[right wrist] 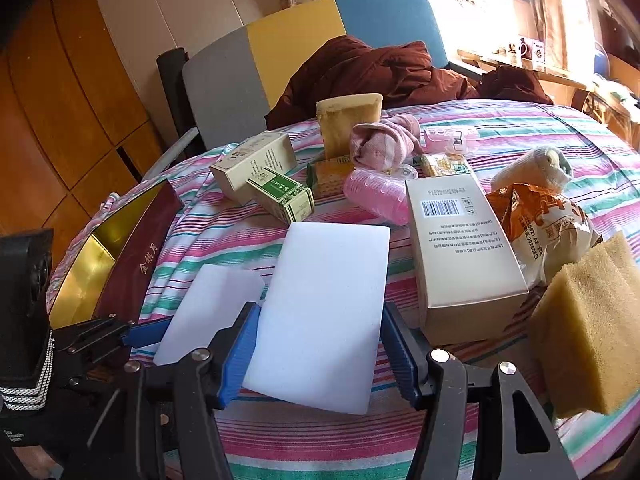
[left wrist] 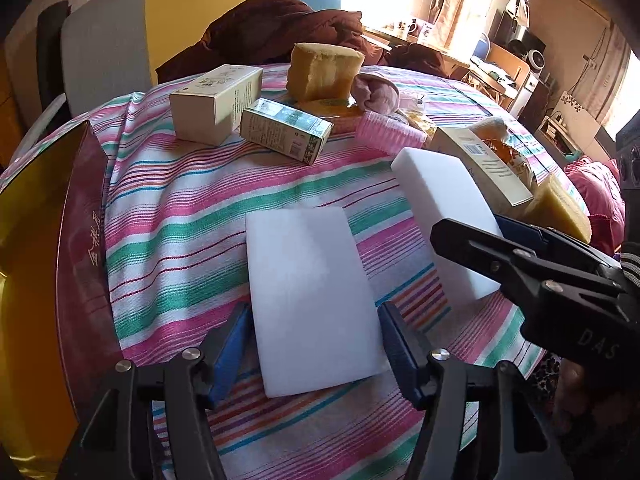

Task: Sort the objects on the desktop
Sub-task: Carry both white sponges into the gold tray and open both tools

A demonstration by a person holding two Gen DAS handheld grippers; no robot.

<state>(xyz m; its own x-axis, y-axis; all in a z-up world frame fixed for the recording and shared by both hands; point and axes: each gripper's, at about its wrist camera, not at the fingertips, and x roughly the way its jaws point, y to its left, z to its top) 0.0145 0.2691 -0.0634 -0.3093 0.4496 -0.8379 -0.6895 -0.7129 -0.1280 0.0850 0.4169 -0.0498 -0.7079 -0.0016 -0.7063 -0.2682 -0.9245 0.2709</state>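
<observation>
Left wrist view: "D.A.S" on right gripper [left wrist: 496, 236]; both grippers' jaws apart around white sponges; left gripper [left wrist: 316, 344].

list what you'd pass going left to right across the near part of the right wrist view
left gripper → gold and maroon tray → smaller-looking white foam block → white foam block between the right gripper fingers → beige barcode box → orange and white snack bag → yellow sponge
</observation>
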